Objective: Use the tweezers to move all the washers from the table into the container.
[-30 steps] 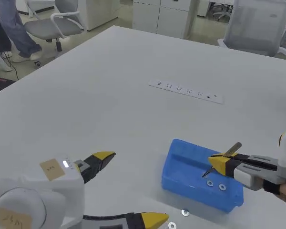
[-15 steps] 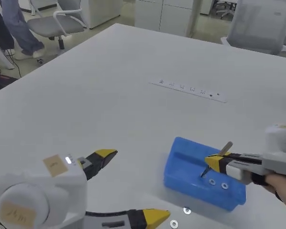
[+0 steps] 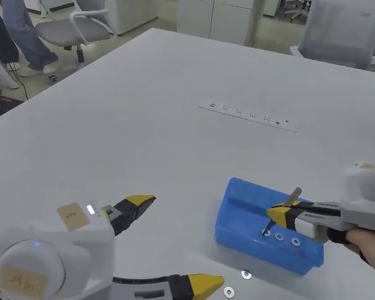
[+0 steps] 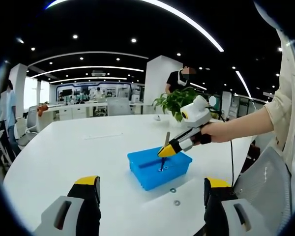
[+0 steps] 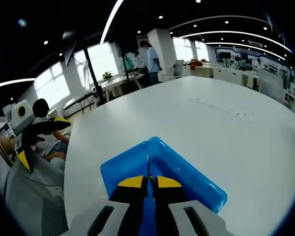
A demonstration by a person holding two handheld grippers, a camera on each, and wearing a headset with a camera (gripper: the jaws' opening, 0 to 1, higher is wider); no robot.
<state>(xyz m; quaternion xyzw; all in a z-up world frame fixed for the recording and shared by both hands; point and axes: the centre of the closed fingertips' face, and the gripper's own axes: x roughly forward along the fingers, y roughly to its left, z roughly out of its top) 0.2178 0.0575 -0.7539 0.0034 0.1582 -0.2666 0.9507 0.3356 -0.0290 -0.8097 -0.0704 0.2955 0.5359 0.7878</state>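
Observation:
A blue container (image 3: 236,203) sits near the table's front edge with two washers (image 3: 279,237) on its floor. My right gripper (image 3: 276,214) is shut on the tweezers (image 3: 292,197), whose tips point down into the container beside those washers; whether they hold a washer is unclear. Two more washers (image 3: 245,274) lie on the table in front of the container. My left gripper (image 3: 175,242) hangs open and empty to the left. The left gripper view shows the container (image 4: 146,173), the right gripper (image 4: 168,150) and the table washers (image 4: 172,190). The right gripper view has the tweezers (image 5: 148,167) over the container (image 5: 189,173).
A white table (image 3: 144,112) carries a flush socket strip (image 3: 247,117) further back. Office chairs (image 3: 75,31) stand beyond the far-left edge. A person stands across the room in the left gripper view.
The right gripper has dipped a little, bringing the tweezer tips lower inside the container. The left gripper has stayed put; the head camera shifted slightly.

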